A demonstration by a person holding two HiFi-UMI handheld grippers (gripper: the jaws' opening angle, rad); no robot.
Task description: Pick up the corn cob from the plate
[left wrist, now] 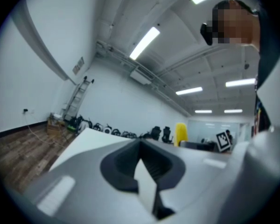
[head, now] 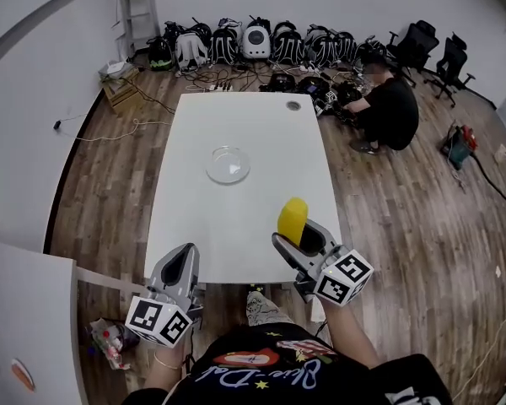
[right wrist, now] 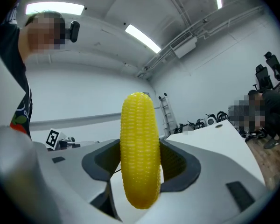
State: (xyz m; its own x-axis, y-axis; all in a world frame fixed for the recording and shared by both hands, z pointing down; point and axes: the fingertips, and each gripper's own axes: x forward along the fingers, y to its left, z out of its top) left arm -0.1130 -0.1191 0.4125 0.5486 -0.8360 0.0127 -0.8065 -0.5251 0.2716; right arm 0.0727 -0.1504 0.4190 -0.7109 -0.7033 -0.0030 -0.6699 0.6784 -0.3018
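Note:
My right gripper is shut on a yellow corn cob, which it holds upright above the white table's near right part. In the right gripper view the corn cob stands between the dark pads and fills the gap of the right gripper. A clear glass plate sits bare at the table's middle, well beyond the cob. My left gripper hovers at the near table edge, jaws together and holding nothing. In its own view the left gripper points across the table, and the corn cob shows far right.
A person crouches on the wood floor right of the table's far end. Backpacks and cables line the far wall, with office chairs at the right. A cardboard box sits far left. A white counter lies near left.

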